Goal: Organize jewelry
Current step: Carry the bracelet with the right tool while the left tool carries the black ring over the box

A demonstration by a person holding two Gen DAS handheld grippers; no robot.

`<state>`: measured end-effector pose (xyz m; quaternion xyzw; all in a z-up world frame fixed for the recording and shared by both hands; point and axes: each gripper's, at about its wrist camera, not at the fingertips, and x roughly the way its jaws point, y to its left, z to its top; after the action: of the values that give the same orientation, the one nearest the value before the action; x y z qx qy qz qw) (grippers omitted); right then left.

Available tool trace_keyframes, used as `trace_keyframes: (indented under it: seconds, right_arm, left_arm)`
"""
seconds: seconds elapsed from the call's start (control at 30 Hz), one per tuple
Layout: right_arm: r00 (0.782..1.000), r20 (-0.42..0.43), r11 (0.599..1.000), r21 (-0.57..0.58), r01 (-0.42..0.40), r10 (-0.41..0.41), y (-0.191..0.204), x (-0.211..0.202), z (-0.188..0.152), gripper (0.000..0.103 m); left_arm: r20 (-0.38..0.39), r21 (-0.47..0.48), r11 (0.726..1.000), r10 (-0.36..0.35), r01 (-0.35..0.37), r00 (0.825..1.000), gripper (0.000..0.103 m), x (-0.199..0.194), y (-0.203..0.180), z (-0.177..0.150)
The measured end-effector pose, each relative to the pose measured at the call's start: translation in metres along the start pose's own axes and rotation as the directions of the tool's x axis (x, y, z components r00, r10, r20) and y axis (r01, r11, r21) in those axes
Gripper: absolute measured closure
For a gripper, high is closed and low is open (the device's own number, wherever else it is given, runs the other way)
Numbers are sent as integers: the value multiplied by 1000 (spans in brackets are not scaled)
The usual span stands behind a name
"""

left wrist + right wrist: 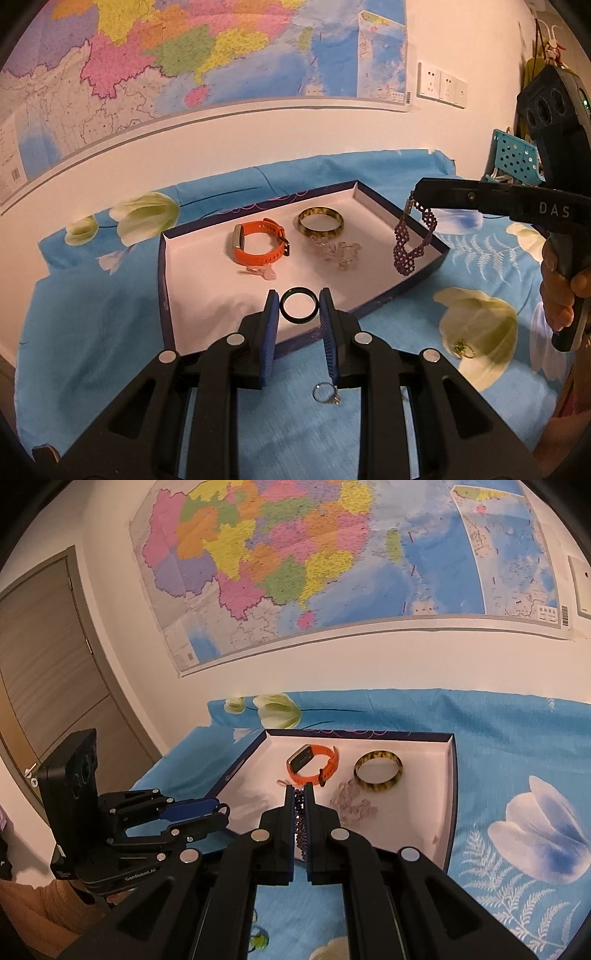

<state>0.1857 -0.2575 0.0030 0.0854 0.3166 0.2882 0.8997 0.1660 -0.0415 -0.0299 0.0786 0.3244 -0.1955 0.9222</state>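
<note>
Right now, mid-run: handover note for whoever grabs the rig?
Left gripper: shut on black ring, over the tray's near edge.
Right gripper: shut on purple beaded bracelet, dangling above the tray's right side.
Done, in tray: orange watch, amber bangle, clear crystal pieces.
Left: set down both held pieces; then silver ring and green piece, both on the blue cloth.

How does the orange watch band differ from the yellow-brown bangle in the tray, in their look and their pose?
The orange watch band is a strap with holes and a buckle, closed into a loop; the yellow-brown bangle is one smooth rigid ring, mottled.
The band stands on its edge, its opening sideways; the bangle lies flat, its opening upward.
The band carries a small rectangular screen unit; the bangle is plain.
Both rest inside the white tray, side by side and apart.
</note>
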Motion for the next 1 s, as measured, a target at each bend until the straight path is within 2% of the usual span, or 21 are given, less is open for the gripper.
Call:
trace_keyframes:
  seconds: [0.43, 1.0]
  right_arm:
    - [999, -52, 999, 40, 3, -1, -17, 36, 3, 100]
    - [994, -109, 995, 95, 10, 1, -36, 64, -1, 100]
  left_arm:
    - [-34, -13, 1000, 22, -22, 999, 80, 28, 9, 7]
    - [-81, -26, 999, 34, -37, 996, 80, 57, 15, 9]
